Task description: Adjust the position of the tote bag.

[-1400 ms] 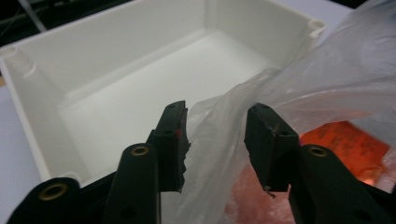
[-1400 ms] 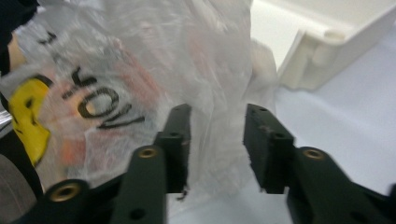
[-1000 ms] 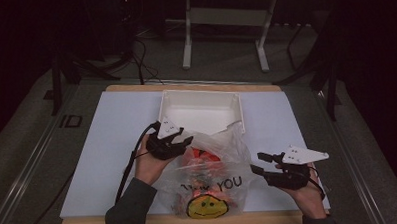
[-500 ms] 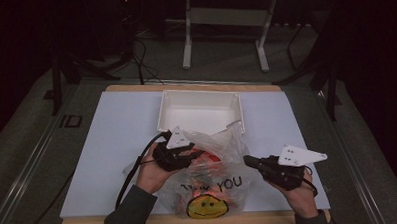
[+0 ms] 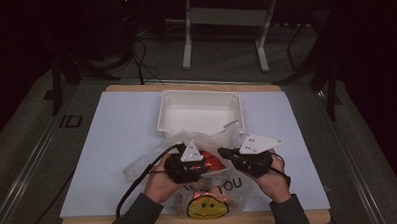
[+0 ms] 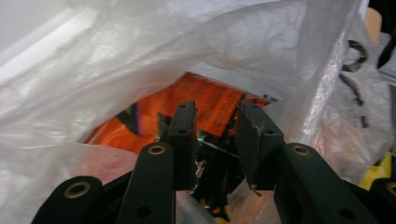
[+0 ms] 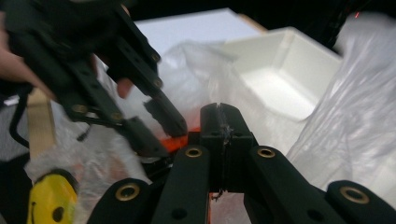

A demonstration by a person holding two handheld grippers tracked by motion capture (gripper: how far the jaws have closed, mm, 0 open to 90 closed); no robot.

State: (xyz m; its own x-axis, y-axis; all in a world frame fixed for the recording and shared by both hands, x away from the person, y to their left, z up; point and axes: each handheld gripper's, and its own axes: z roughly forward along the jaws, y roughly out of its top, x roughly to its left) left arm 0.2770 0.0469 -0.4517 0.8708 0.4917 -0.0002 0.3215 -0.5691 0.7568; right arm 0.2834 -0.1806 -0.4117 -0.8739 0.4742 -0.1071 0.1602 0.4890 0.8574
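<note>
Jaws of both grippers work at the mouth of a clear plastic bag on the desk.
Left gripper, jaws closing but still apart, reaches inside toward an orange packet; right gripper is clenched, seemingly pinching bag film. Thin film could tear or slip, collapsing the mouth. White tray just beyond crowds that side; the desk lies open leftward.

Overall light: we find the high view dim, the room behind the table nearly black.
White mat: brightest surface, evenly lit, with weak shadows.
Plastic bag: washed out by glare in the left gripper view.
Left gripper: motion-blurred in the right gripper view.
Near jaws: slightly soft.
</note>
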